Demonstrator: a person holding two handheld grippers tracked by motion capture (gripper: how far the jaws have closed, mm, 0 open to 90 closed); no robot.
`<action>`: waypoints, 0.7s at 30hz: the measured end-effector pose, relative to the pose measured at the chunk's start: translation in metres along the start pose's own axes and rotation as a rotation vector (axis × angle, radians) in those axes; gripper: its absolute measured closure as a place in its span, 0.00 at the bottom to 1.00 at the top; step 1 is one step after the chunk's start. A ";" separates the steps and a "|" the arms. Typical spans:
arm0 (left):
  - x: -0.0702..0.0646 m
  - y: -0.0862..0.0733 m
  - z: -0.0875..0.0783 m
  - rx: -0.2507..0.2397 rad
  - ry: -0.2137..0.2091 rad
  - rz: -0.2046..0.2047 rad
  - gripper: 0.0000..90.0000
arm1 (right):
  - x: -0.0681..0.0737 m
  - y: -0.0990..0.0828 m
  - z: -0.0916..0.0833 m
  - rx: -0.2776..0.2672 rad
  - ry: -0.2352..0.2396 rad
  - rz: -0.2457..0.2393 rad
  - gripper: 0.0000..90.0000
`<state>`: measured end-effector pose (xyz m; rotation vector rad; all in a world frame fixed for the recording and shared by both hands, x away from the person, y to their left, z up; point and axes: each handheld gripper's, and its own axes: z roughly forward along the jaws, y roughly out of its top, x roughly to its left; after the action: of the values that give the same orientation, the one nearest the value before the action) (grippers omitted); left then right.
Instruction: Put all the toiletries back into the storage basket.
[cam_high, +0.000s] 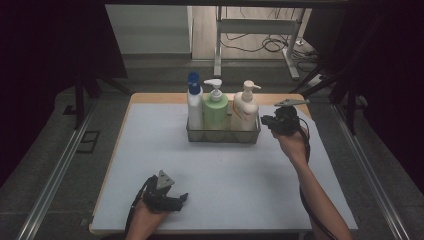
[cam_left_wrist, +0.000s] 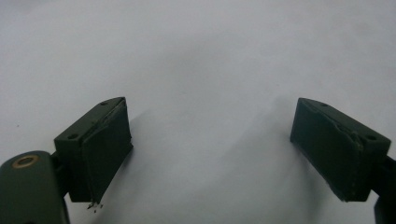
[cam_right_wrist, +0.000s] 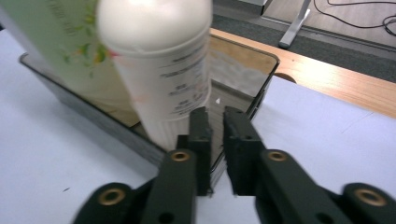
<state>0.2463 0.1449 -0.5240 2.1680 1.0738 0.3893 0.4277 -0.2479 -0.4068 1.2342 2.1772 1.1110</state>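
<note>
The right gripper (cam_high: 264, 121) sits right of centre in the high view, at the right end wall of the basket (cam_high: 223, 136). In the right gripper view, its two black jaws stand nearly together at lower centre, with the thin end wall of the basket (cam_right_wrist: 259, 100) running between them; the pads appear to press on that wall from either side. The grip is therefore narrow and closed on the basket edge.

The basket stands at the centre of the high view, on the far half of the white mat (cam_high: 220, 170). It contains three bottles in a row:
- a white bottle with a blue cap (cam_high: 194, 102) at the left end;
- a green pump bottle (cam_high: 215, 107) in the middle;
- a cream pump bottle (cam_high: 245, 107) at the right end, just beside the gripped wall.

In the right gripper view the cream pump bottle (cam_right_wrist: 159, 60) fills the upper centre, directly behind the jaws.

The left gripper (cam_high: 181, 199) lies at the lower left of the high view, near the front edge of the mat, well apart from the basket. In the left gripper view its jaws stand wide apart over the bare mat (cam_left_wrist: 210, 70), holding nothing.
</note>
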 end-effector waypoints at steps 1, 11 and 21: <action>0.000 0.000 0.000 0.000 0.000 0.000 0.13 | 0.000 0.000 0.000 0.000 0.000 0.000 0.94; 0.000 0.000 0.000 0.001 0.000 -0.002 0.13 | -0.010 0.007 0.026 0.020 -0.012 0.013 0.99; 0.000 0.000 0.000 0.002 0.000 0.000 0.13 | -0.018 0.010 0.045 0.030 0.030 0.027 0.99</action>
<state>0.2466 0.1450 -0.5239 2.1704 1.0745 0.3888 0.4728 -0.2406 -0.4268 1.2715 2.2130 1.1190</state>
